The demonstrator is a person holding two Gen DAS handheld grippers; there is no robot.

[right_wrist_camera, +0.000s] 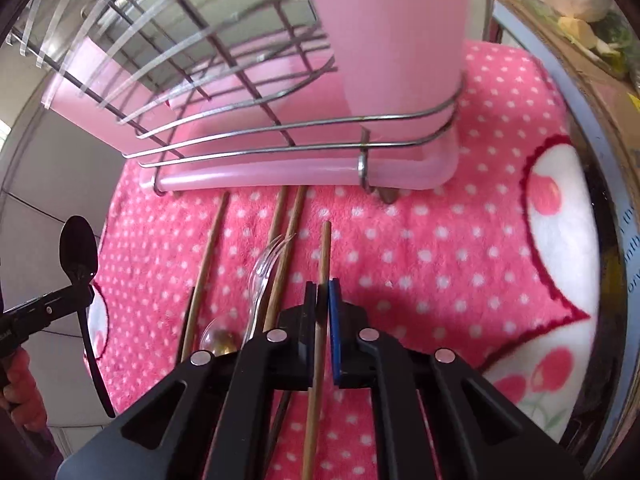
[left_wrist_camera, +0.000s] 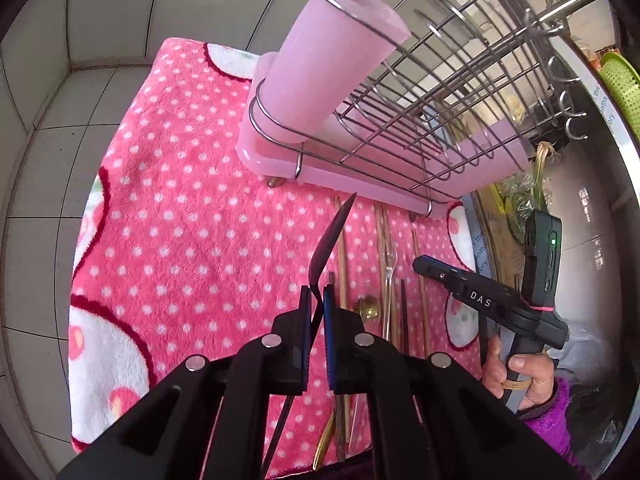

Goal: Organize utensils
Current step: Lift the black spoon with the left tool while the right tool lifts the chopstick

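Note:
In the left wrist view my left gripper (left_wrist_camera: pixel 317 300) is shut on a black spoon (left_wrist_camera: pixel 332 232), held above the towel with its bowl pointing at the rack. A pink utensil cup (left_wrist_camera: pixel 328 68) stands in the wire rack (left_wrist_camera: pixel 440 92) beyond it. My right gripper (right_wrist_camera: pixel 322 292) is shut on a wooden chopstick (right_wrist_camera: pixel 325 256), whose tip points at the rack's pink tray (right_wrist_camera: pixel 280 176). More chopsticks (right_wrist_camera: pixel 212 240), a clear plastic fork (right_wrist_camera: pixel 264 264) and a clear spoon (right_wrist_camera: pixel 218 334) lie on the towel to its left. The black spoon (right_wrist_camera: pixel 78 248) shows at the far left.
A pink polka-dot towel (left_wrist_camera: pixel 192 208) covers the surface. Grey tiled wall (left_wrist_camera: pixel 48 160) stands to the left. A person's hand (left_wrist_camera: pixel 520 376) holds the right gripper (left_wrist_camera: pixel 420 265). A green basket (left_wrist_camera: pixel 620 80) and greens (left_wrist_camera: pixel 528 196) sit beyond the towel's right edge.

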